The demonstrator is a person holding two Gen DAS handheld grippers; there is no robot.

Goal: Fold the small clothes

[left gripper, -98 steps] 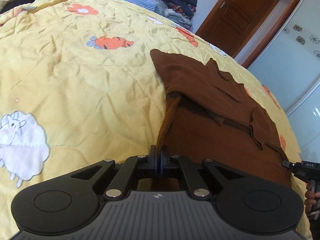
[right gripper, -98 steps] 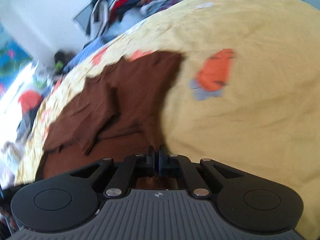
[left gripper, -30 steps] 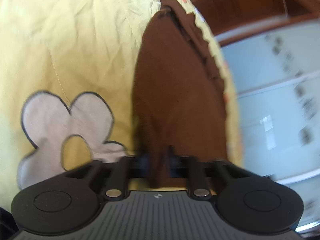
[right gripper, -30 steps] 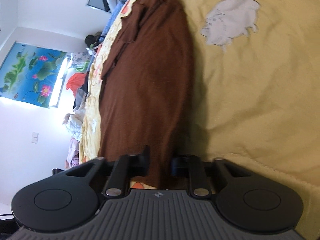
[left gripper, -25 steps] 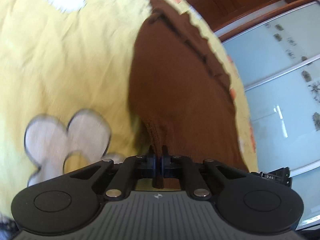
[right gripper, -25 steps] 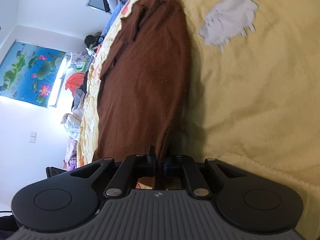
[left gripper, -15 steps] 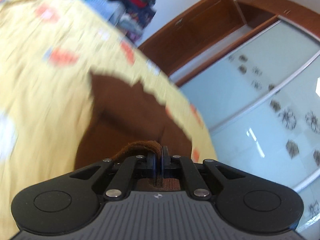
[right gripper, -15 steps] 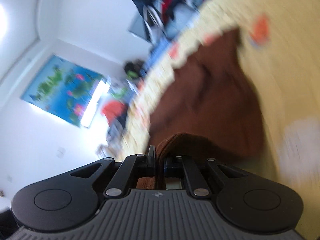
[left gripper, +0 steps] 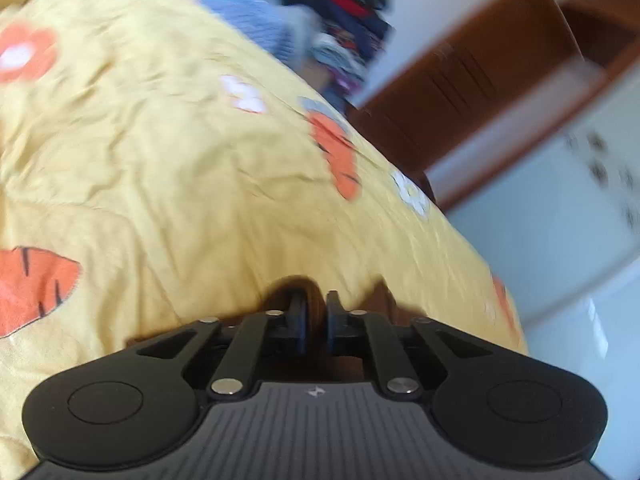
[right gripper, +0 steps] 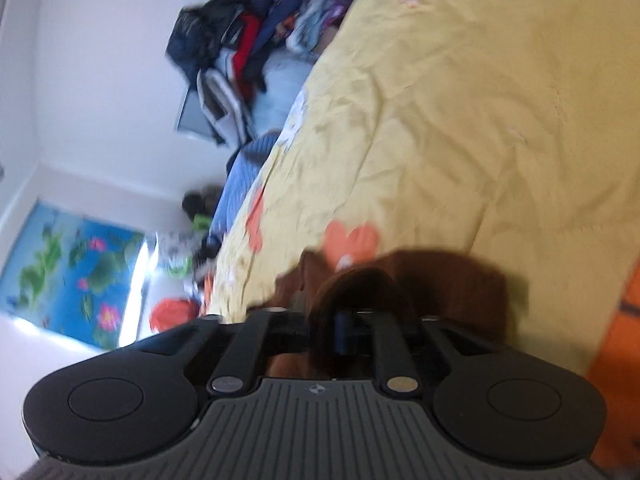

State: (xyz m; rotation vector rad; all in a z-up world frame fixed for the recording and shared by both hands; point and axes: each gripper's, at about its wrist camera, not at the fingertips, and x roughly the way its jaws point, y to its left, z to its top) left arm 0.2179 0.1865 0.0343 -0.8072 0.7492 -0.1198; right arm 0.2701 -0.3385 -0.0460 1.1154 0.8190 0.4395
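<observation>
Brown knitted garment (right gripper: 440,280): bunched on the bed's yellow quilted cover with orange and white flower patches (left gripper: 180,168), close to the cover's side edge. Left gripper (left gripper: 315,322): fingers have just been parting to a narrow gap, brown cloth between them, pads apparently not pressing. Right gripper (right gripper: 320,330): fingers have just been opening, a fold of the garment draped loosely between them. Heaped mixed clothing (right gripper: 256,36) lies beyond the bed's far edge. Both views blurred.

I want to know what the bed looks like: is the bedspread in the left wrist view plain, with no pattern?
No, the yellow bedspread carries orange and white flower and carrot shapes.
</observation>
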